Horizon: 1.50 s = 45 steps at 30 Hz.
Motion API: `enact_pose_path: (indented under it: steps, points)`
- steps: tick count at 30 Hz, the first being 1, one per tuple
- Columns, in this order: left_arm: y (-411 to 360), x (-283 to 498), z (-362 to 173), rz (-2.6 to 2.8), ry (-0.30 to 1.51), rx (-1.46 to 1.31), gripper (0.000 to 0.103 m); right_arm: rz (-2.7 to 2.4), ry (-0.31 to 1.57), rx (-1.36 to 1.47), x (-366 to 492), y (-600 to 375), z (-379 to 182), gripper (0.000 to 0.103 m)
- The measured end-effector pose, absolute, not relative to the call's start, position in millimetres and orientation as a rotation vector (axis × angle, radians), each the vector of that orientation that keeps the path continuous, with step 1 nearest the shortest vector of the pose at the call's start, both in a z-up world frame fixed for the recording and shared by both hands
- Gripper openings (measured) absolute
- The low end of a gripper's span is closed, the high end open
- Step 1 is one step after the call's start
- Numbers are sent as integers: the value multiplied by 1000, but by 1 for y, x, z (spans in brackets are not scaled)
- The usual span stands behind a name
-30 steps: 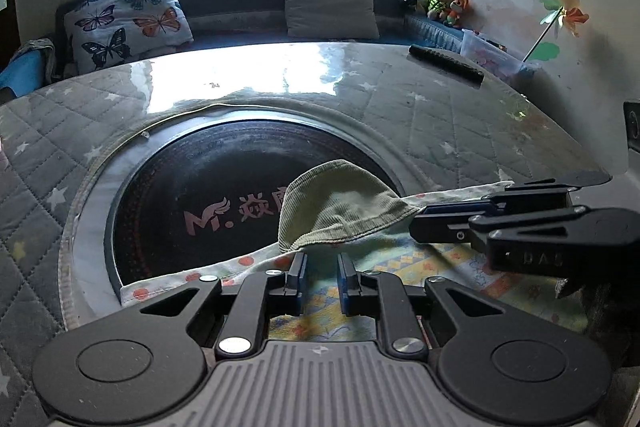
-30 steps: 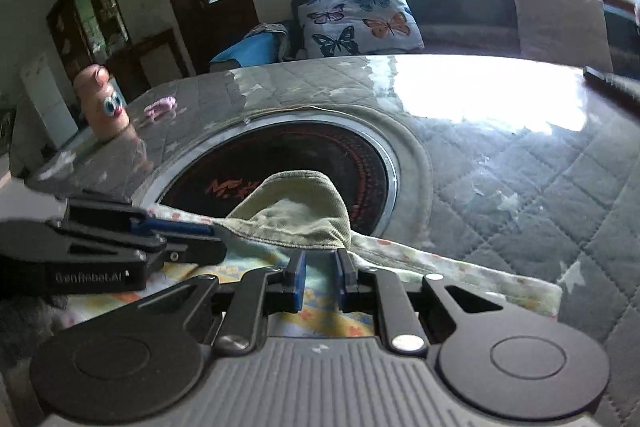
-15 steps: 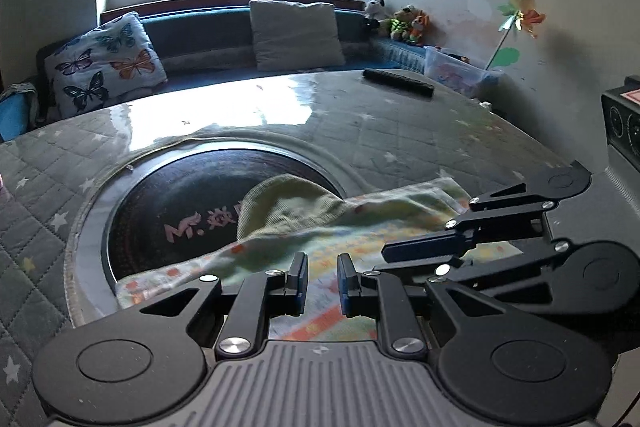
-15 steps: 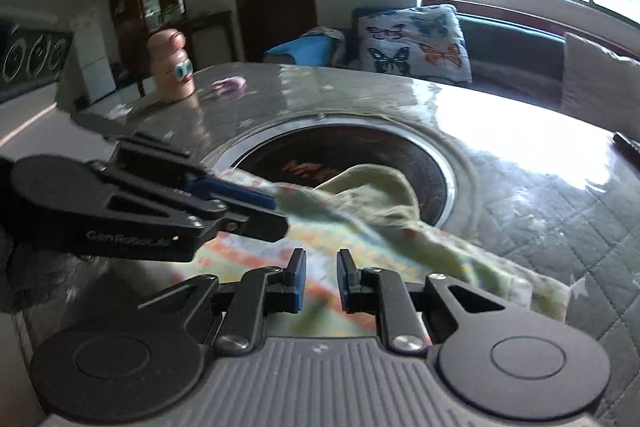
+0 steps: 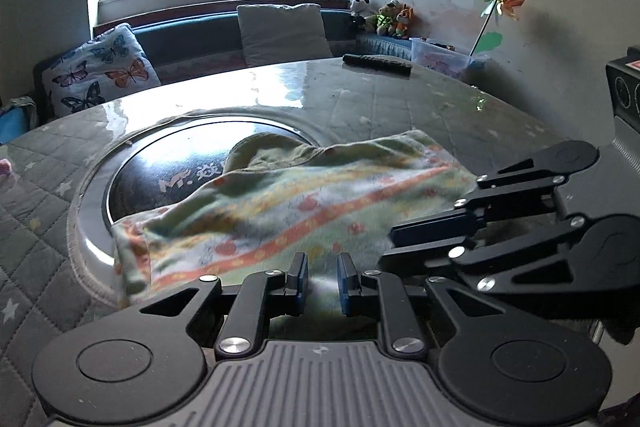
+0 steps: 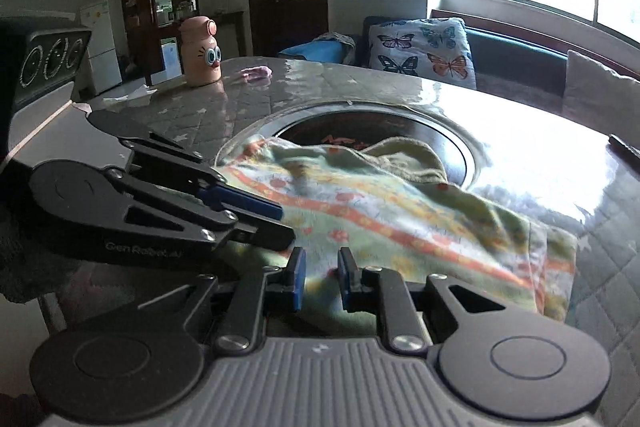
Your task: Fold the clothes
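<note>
Your pale green printed garment with orange stripes and floral spots (image 5: 288,211) lies straight ahead of both grippers, draped over the near rim of the round dark glass inset with silver ring (image 5: 160,163) in the grey quilted star-pattern table cover (image 5: 400,107); its near hem runs under the fingertips in both wrist views. An olive ribbed hood or collar (image 5: 264,151) bunches at the far side, over the inset. From your left gripper (image 5: 322,281) the cloth spreads mostly forward and right, its left corner folded under just ahead-left. From your right gripper (image 6: 320,279) it spreads forward and right, the right edge doubled over on the quilt. Left gripper: narrow gap between the blue pads (image 5: 301,281), cloth seen through the gap, cannot tell if pinched. Right gripper: same narrow gap, cloth between the pads (image 6: 298,281), grip unclear. Each gripper shows in the other's view, side on, tips close together, just above or on the near hem, close beside each other. Bare quilt lies beyond and right of the garment. Far ahead of the left gripper: black remote (image 5: 378,64). Far ahead-left of the right gripper: peach cartoon-eyed bottle (image 6: 200,51), small pink object (image 6: 256,73).
</note>
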<state>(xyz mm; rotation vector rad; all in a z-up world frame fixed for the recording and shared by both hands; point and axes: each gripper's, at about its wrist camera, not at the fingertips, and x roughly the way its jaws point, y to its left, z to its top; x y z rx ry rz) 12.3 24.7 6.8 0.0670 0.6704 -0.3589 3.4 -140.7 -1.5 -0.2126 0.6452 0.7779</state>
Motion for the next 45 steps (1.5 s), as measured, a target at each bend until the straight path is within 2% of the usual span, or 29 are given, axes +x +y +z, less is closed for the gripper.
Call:
enact_pose_path:
  steps: [16, 22, 33, 40, 45]
  points:
    - [45, -4, 8, -320, 648, 7, 19, 572, 695, -149, -5, -208, -5, 15]
    - [58, -1, 15, -268, 633, -15, 19, 572, 633, -117, 11, -203, 7, 18]
    - [80, 4, 5, -196, 675, -37, 19, 499, 677, -98, 43, -210, -13, 15]
    - [87, 23, 7, -164, 682, -56, 19, 510, 646, -80, 56, -205, -3, 18]
    - [98, 34, 1, -136, 713, -76, 19, 506, 693, -67, 73, -200, -17, 19]
